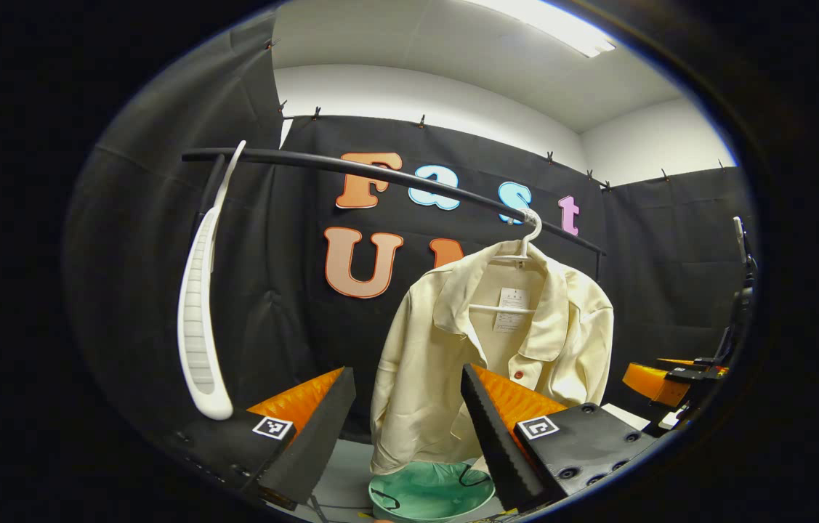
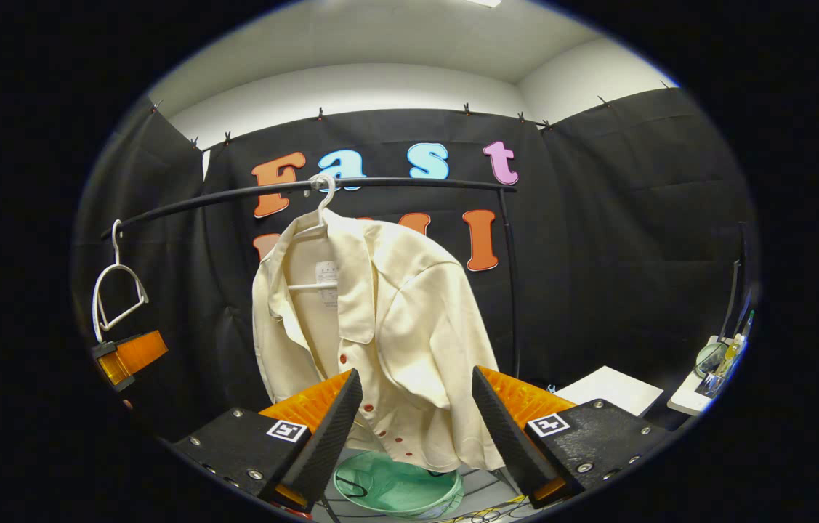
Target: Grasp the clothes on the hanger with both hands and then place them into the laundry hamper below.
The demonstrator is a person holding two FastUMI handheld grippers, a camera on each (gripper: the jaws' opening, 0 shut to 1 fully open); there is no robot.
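A cream shirt (image 1: 445,349) (image 2: 380,327) with red buttons hangs on a white hanger (image 1: 525,243) (image 2: 318,211) from a black rail (image 1: 380,174) (image 2: 235,192). Below it stands a pale green laundry hamper (image 1: 431,490) (image 2: 398,487). My left gripper (image 1: 409,428) is open, short of the shirt's lower left side, nothing between its fingers. My right gripper (image 2: 416,428) is open too, in front of the shirt's lower hem. The left gripper (image 2: 126,356) also shows far left in the right gripper view, and the right gripper (image 1: 663,381) at the right edge of the left gripper view.
An empty white hanger (image 1: 198,319) (image 2: 115,290) hangs on the rail's left end, close to my left gripper. The rail's upright post (image 2: 511,290) stands right of the shirt. A white sheet (image 2: 609,388) and small items (image 2: 714,363) lie at the right.
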